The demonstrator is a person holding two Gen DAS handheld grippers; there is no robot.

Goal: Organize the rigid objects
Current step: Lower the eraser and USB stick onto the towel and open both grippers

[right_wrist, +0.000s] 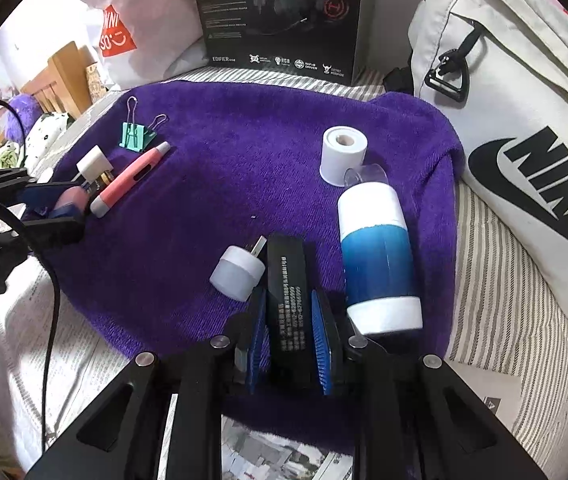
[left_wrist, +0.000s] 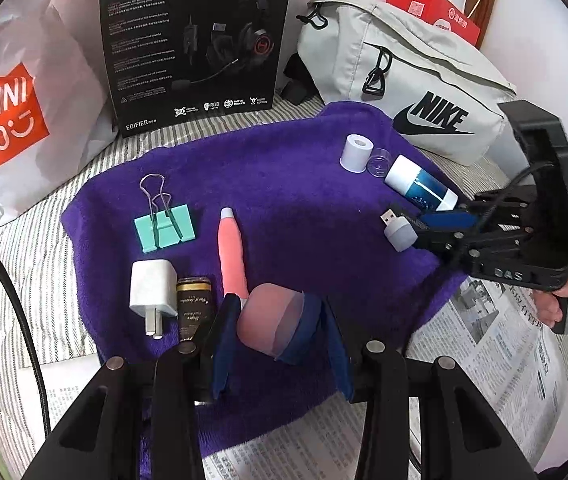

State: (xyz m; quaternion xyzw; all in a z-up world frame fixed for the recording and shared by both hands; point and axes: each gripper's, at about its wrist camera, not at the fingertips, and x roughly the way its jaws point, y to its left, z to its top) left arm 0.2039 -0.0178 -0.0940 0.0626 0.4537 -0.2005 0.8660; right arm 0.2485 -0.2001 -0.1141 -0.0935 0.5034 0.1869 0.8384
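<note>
Small objects lie on a purple towel (left_wrist: 284,184) (right_wrist: 243,152). My left gripper (left_wrist: 271,332) is shut on a pink round piece (left_wrist: 269,322), seen too in the right wrist view (right_wrist: 71,198). My right gripper (right_wrist: 290,328) is shut on a black flat block (right_wrist: 288,292) and also shows in the left wrist view (left_wrist: 440,226). A white USB light (right_wrist: 239,270) (left_wrist: 398,230) lies left of the block. A blue and white bottle (right_wrist: 378,260) (left_wrist: 420,184) lies to its right. A pink pen (left_wrist: 233,252), teal binder clip (left_wrist: 163,226), white charger (left_wrist: 151,292) and black-gold tube (left_wrist: 193,304) lie near the left gripper.
A white cylinder (right_wrist: 342,154) and a clear cap (left_wrist: 380,162) stand at the towel's far right. A black headset box (left_wrist: 195,40), a Miniso bag (left_wrist: 11,116) and a grey Nike bag (left_wrist: 408,72) line the back. Newspaper (left_wrist: 492,340) lies in front.
</note>
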